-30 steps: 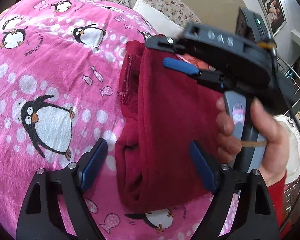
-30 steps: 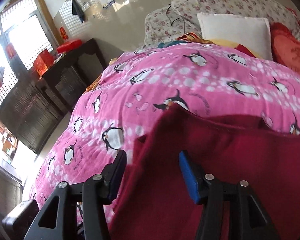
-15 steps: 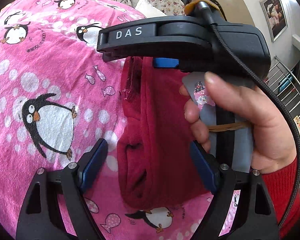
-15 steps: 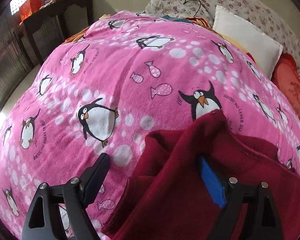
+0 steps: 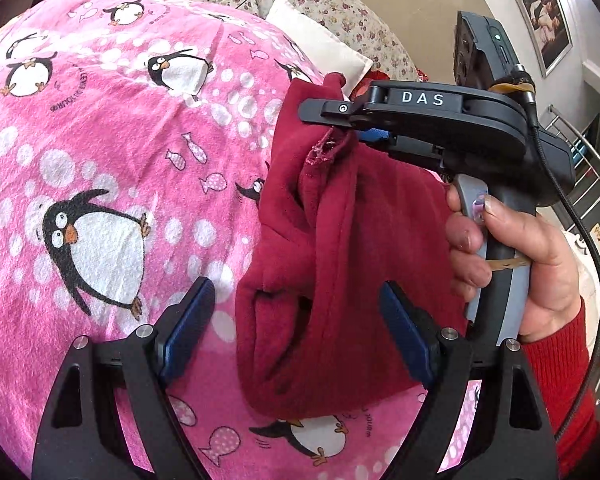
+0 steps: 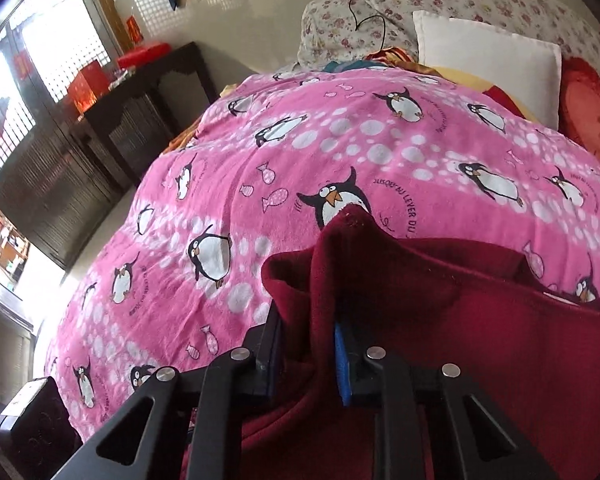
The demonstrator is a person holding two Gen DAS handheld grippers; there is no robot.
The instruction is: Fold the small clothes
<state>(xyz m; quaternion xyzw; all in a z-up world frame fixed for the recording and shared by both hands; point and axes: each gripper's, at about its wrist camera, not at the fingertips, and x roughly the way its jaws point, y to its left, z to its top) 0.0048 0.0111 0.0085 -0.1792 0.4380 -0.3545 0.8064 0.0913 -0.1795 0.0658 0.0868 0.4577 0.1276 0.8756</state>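
Right tongs (image 6: 307, 344) have now clamped the maroon garment (image 5: 339, 264); cloth hides one pad; left tongs (image 5: 296, 332) gape empty

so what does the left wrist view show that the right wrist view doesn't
Only the left wrist view shows the right claw from outside, the hand holding it, and the open left claw. Only the right wrist view shows the dark cabinet and windows. Both show the red garment pinched by the right claw, on the pink penguin blanket.
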